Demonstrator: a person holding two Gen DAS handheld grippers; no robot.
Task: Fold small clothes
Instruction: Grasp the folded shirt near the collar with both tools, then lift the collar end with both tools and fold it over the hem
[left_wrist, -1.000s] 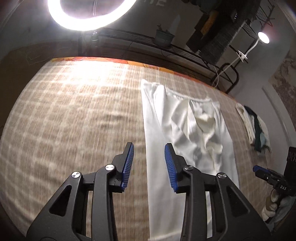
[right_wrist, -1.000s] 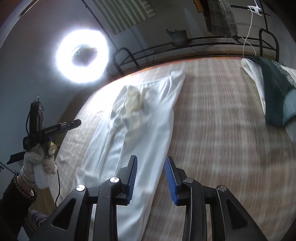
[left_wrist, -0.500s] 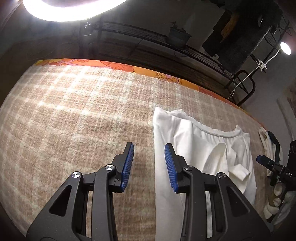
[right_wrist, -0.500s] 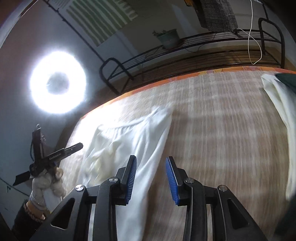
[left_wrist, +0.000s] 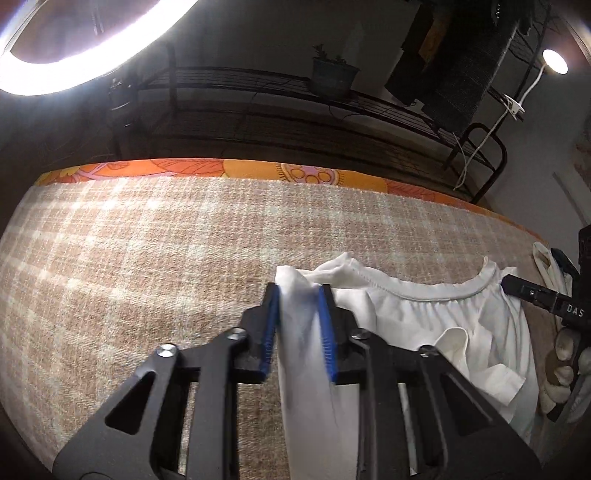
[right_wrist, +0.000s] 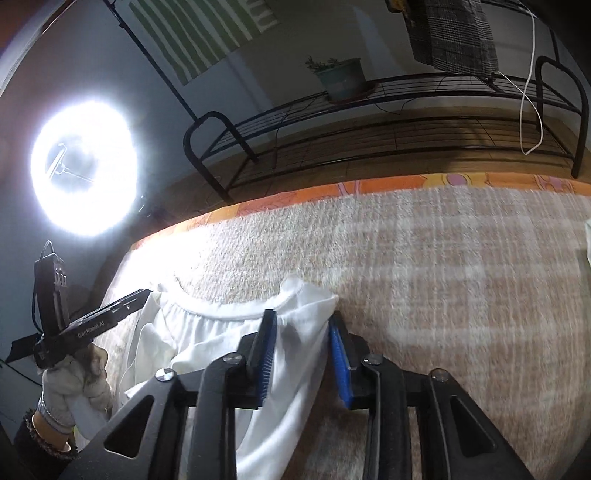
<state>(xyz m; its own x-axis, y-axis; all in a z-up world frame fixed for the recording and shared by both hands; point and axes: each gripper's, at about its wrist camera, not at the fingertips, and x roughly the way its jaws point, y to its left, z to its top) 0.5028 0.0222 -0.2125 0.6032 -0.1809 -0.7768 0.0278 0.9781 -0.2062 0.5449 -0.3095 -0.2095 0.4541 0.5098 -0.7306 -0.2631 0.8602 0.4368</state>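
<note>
White trousers lie on the checked beige blanket, waistband toward the far edge. My left gripper stands over the waistband's left corner, and white cloth fills the gap between its blue pads, which are still apart. My right gripper stands over the waistband's right corner, with cloth between its pads; they too are apart. The trousers also show in the right wrist view. Each gripper is seen in the other's view: the right one, the left one.
The blanket's far edge shows an orange patterned sheet. Behind it stands a black metal rack with a potted plant. A ring light glares at the left. More clothes lie at the right.
Both grippers have moved forward along the trousers to the waistband and dropped onto its two corners. Cloth now sits between the pads of each.
</note>
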